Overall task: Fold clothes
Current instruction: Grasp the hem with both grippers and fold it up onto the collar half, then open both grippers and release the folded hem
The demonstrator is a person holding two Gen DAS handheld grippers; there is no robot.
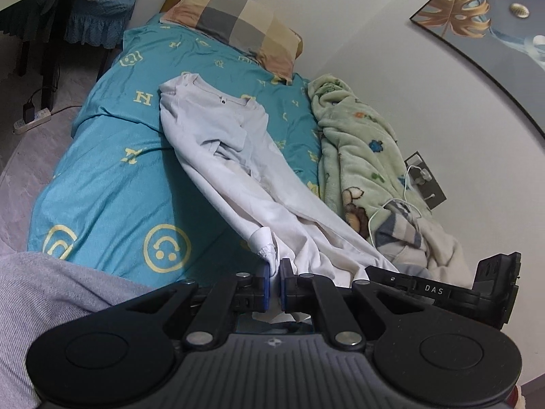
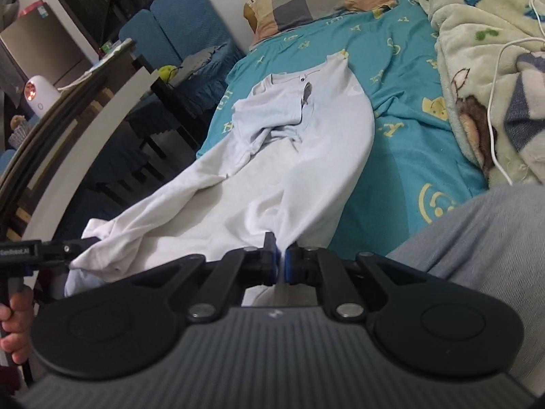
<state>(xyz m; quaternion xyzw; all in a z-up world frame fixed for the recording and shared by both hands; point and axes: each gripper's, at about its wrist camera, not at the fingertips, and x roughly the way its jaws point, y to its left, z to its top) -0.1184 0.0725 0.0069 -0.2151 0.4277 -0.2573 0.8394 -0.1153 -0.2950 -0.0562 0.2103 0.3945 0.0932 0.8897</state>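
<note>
Left gripper (image 1: 276, 277) fingers clamped on white shirt (image 1: 218, 129) hem corner; right gripper (image 2: 280, 266) pinching the other. Hem raised, collar end resting on teal bed sheet (image 1: 102, 177). Probably ready to fold hem toward collar.

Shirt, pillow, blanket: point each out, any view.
shirt (image 2: 306, 156): right wrist view, mid body panel.
pillow (image 1: 235, 20): left wrist view, grey check near the centre.
blanket (image 1: 357, 143): left wrist view, green fleece along the wall.
</note>
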